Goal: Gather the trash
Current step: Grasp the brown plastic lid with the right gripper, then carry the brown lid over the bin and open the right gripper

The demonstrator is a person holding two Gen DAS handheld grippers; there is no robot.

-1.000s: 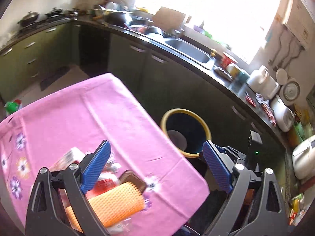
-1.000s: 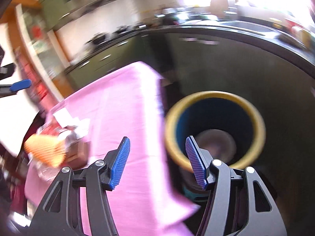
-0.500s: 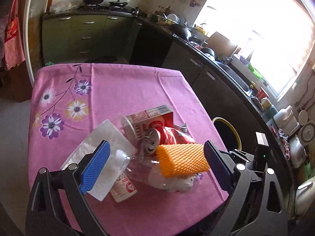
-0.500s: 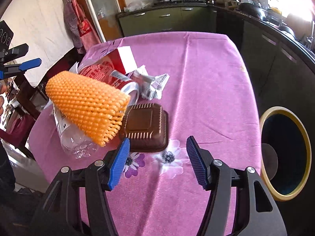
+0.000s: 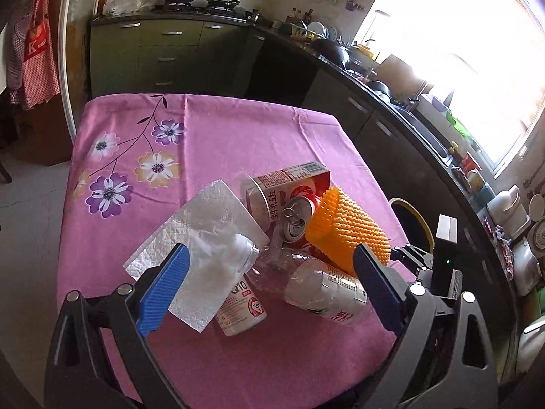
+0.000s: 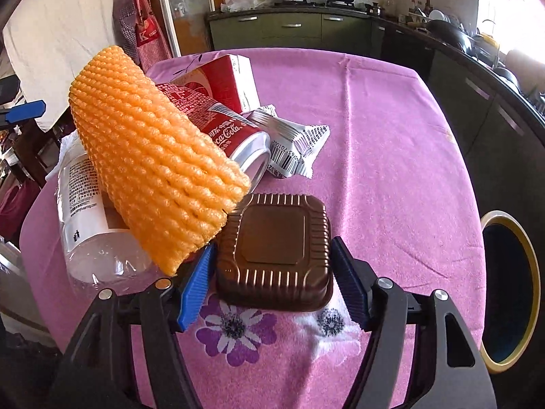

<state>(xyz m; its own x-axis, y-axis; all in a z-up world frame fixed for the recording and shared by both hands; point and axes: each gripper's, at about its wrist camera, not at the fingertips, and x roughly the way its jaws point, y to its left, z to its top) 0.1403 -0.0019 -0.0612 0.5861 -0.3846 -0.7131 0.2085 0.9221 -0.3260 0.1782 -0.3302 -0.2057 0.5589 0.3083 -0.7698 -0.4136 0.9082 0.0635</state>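
Orange foam net [image 6: 150,156] hides part of the clear bottle [image 6: 92,235].

glossy ribbed plastic tray [image 6: 276,252], foam net sleeve [image 6: 153,156], cloth tablecloth [image 6: 391,136]

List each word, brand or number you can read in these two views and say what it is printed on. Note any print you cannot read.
"Coca-Cola": red can.
"Q10": white bottle.
"K": red patch on the checked apron.
Barcode digits on the silver wrapper: too distorted to read reliably.
Chinese characters on the red carton: not legible.
Small print on the clear bottle's label: too small.
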